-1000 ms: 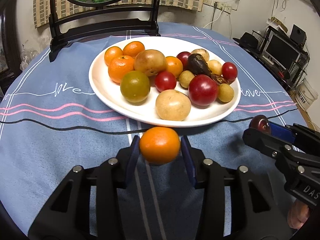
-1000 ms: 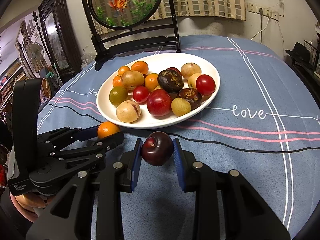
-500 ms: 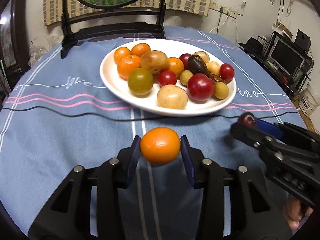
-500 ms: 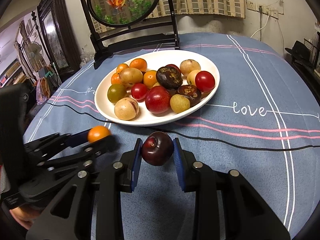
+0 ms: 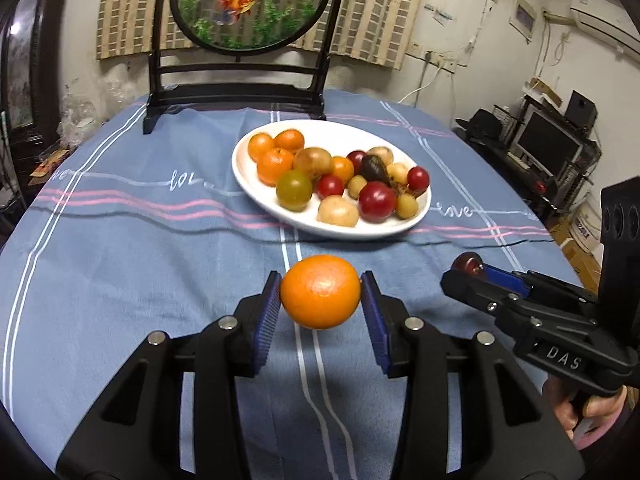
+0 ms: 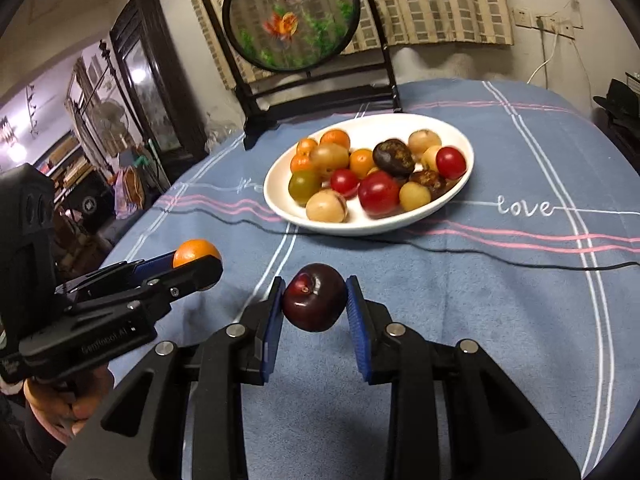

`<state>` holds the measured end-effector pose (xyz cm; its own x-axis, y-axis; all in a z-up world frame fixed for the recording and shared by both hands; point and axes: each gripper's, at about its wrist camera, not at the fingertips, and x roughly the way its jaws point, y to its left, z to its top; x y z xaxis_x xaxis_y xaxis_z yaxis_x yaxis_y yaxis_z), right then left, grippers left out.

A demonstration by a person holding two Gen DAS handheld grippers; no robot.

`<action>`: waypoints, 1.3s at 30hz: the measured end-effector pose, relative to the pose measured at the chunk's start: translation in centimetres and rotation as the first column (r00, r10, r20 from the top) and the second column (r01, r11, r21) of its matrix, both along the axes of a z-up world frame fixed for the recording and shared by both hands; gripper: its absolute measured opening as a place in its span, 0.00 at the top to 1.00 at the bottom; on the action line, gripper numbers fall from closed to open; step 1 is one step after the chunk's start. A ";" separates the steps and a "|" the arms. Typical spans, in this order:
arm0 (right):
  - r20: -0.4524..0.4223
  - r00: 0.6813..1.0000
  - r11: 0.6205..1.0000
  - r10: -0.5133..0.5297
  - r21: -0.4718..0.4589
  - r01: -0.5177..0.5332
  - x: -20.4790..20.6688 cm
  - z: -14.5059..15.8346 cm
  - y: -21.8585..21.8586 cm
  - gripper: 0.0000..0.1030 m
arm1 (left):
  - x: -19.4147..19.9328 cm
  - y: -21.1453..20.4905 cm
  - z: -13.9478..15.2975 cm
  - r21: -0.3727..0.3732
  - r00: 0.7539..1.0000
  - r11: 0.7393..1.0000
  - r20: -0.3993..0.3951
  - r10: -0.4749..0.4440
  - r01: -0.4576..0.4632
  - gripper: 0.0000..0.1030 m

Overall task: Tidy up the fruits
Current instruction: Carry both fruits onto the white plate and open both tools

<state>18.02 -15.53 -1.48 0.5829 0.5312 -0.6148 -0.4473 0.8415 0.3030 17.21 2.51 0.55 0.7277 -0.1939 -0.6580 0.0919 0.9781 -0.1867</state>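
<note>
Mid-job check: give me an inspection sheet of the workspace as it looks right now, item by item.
Surface: round table under a blue tablecloth with pink and white stripes.
Job's things: white plate heaped with mixed fruit; an orange and a dark red plum held off the plate.
Clutter: nothing seen on the cloth.
Grippers: left gripper shut on the orange; right gripper shut on the plum; both in front of the plate, above the cloth.
Cables: thin black cable lying across the cloth in front of the plate.
Surroundings: goldfish screen on a dark stand behind the plate; monitor at right.
</note>
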 end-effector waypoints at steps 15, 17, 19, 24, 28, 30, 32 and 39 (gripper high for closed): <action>0.165 0.983 0.997 -0.074 -0.004 0.076 9.8 8.8 0.3 0.69 | 14.8 -0.4 5.1 0.029 0.999 0.999 0.030 -0.024 0.023 0.60; 0.160 0.983 0.996 -0.089 0.008 0.089 11.1 8.6 0.3 0.70 | 17.1 -0.4 4.1 0.037 1.000 0.999 0.010 -0.013 0.013 0.60; 0.151 0.984 0.995 -0.095 0.014 0.094 12.5 7.9 0.5 0.69 | 18.7 -0.4 2.9 0.040 1.000 0.999 -0.019 -0.007 0.008 0.60; 0.136 0.987 0.996 -0.084 -0.013 0.086 14.5 6.4 1.2 0.70 | 21.3 -0.1 0.2 0.051 0.997 0.999 -0.077 0.008 -0.004 0.60; 0.127 0.989 0.997 -0.079 -0.011 0.081 15.2 5.7 1.4 0.70 | 22.1 -0.3 -0.9 0.062 0.995 0.998 -0.102 0.004 0.002 0.60; 0.120 0.990 0.997 -0.076 -0.011 0.078 15.5 5.5 1.5 0.70 | 22.3 -0.5 -1.1 0.074 0.994 0.997 -0.105 0.005 0.003 0.59; 0.117 0.990 0.997 -0.074 -0.009 0.075 15.5 5.4 1.5 0.70 | 22.0 -0.6 -0.8 0.093 0.996 0.995 -0.079 0.029 -0.021 0.37; 0.111 0.991 0.997 -0.072 -0.016 0.075 15.5 5.1 1.7 0.69 | 19.4 0.2 2.0 0.136 0.996 0.987 0.011 0.085 -0.085 0.21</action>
<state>33.55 -13.84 3.65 0.6849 0.4723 -0.5548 -0.4137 0.8789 0.2375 36.66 2.72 2.56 0.7410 -0.0402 -0.6703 0.0079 0.9987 -0.0511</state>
